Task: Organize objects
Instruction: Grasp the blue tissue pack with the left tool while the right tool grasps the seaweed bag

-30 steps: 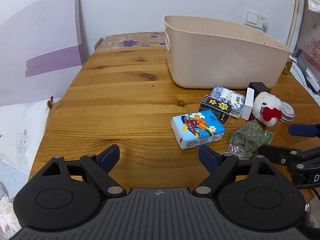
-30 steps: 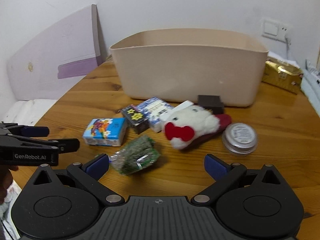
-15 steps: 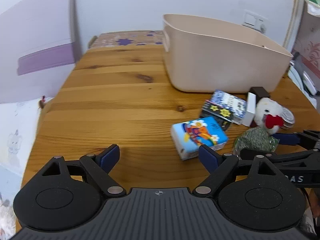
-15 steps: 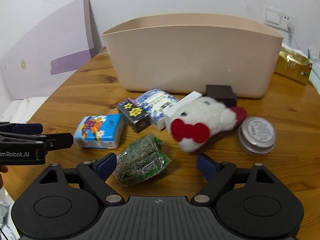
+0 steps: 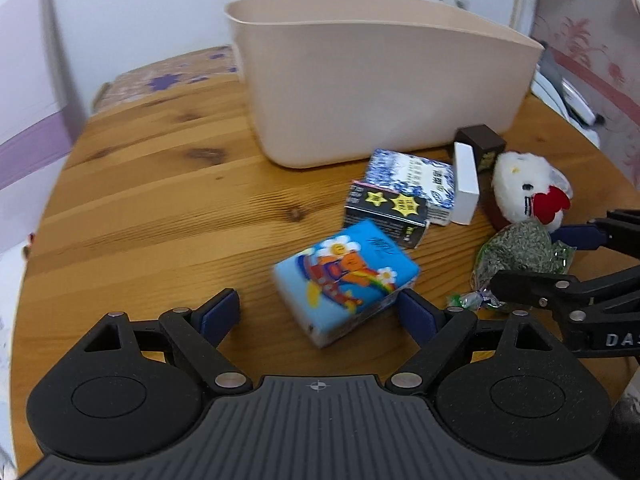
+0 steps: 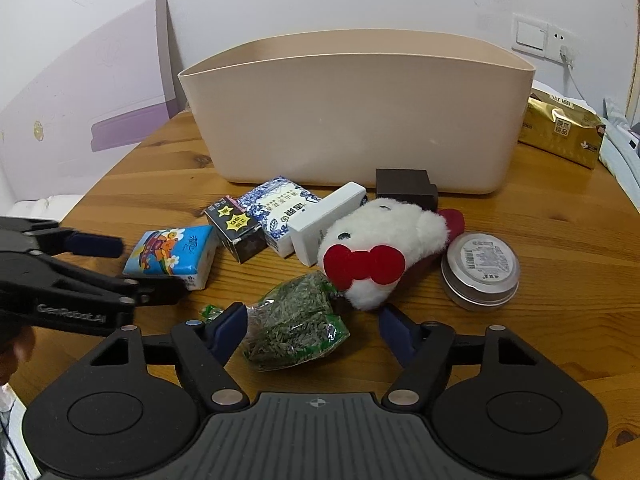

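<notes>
A beige bin [image 5: 384, 80] [image 6: 356, 116] stands at the back of the wooden table [image 5: 160, 216]. In front of it lie a blue cartoon tissue pack [image 5: 346, 270] [image 6: 172, 250], a black star box [image 5: 386, 214] [image 6: 236, 228], a blue-white patterned box [image 5: 414, 178] [image 6: 276, 206], a white box [image 6: 326, 222], a white plush with a red bow [image 6: 376, 252], a green herb bag [image 6: 296, 322] [image 5: 520, 256] and a round tin [image 6: 480, 268]. My left gripper [image 5: 320, 314] is open, its jaws on either side of the tissue pack. My right gripper [image 6: 312, 330] is open around the herb bag.
A dark brown box [image 6: 404, 188] sits against the bin. A gold packet [image 6: 560, 128] lies at the back right. A white and purple board [image 6: 88, 108] leans on the wall at the left. The table's left edge drops to bedding.
Both grippers have moved forward and down. The left one now has the tissue pack between its jaws, the right one the herb bag. No object has moved.
</notes>
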A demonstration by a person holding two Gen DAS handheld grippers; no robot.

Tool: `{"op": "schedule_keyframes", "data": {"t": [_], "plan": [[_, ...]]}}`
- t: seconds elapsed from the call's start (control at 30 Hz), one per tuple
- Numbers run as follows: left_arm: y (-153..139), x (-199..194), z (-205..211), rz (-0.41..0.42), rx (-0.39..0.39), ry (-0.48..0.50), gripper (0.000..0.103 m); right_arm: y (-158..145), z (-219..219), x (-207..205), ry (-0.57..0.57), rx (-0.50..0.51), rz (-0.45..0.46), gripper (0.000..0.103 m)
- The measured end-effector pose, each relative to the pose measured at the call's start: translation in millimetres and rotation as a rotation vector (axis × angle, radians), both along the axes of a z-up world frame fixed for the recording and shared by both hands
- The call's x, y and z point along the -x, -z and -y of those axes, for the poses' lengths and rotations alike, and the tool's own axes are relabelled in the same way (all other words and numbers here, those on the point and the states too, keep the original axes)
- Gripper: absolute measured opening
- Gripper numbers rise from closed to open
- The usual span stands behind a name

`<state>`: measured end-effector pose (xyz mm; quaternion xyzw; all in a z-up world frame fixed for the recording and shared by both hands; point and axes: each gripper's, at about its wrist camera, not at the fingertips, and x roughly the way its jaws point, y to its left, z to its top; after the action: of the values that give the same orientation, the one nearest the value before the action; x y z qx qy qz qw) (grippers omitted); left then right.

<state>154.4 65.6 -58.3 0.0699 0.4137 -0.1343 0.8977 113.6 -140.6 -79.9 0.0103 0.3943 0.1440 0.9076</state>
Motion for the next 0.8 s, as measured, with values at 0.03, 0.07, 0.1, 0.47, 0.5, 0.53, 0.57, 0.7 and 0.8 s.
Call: {"op": "schedule_keyframes", "data": {"t": [0.03, 0.07, 0.1, 0.47, 0.5, 0.53, 0.57, 0.7, 0.8], "plan": [[1, -2, 2, 0.004, 0.0, 0.009, 0.09, 0, 1, 0, 0.0, 0.0, 0.001, 0.075], [1, -5, 3, 0.005, 0.001, 0.016, 0.09, 0, 2, 1, 0.001, -0.001, 0.001, 0.075], [1, -8, 5, 0.005, 0.002, 0.02, 0.09, 1, 3, 1, 0.003, -0.002, 0.003, 0.075], [0, -6, 17, 0.028, 0.007, 0.036, 0.077, 0, 14, 1, 0.007, -0.07, -0.005, 0.044], [0, -5, 16, 0.028, 0.011, 0.03, 0.077, 0, 14, 1, 0.004, -0.067, -0.002, 0.043], [0, -3, 15, 0.029, 0.013, 0.021, 0.077, 0, 14, 2, 0.002, -0.072, -0.002, 0.043], [0, -2, 13, 0.031, 0.012, 0.013, 0.077, 0, 14, 2, 0.0, -0.078, -0.003, 0.043], [-4, 4, 7, 0.035, 0.023, -0.005, 0.077, -1, 12, 6, -0.018, -0.082, -0.011, 0.042], [-8, 10, 4, 0.043, 0.028, -0.018, 0.077, -2, 10, 8, -0.028, -0.086, -0.009, 0.042]]}}
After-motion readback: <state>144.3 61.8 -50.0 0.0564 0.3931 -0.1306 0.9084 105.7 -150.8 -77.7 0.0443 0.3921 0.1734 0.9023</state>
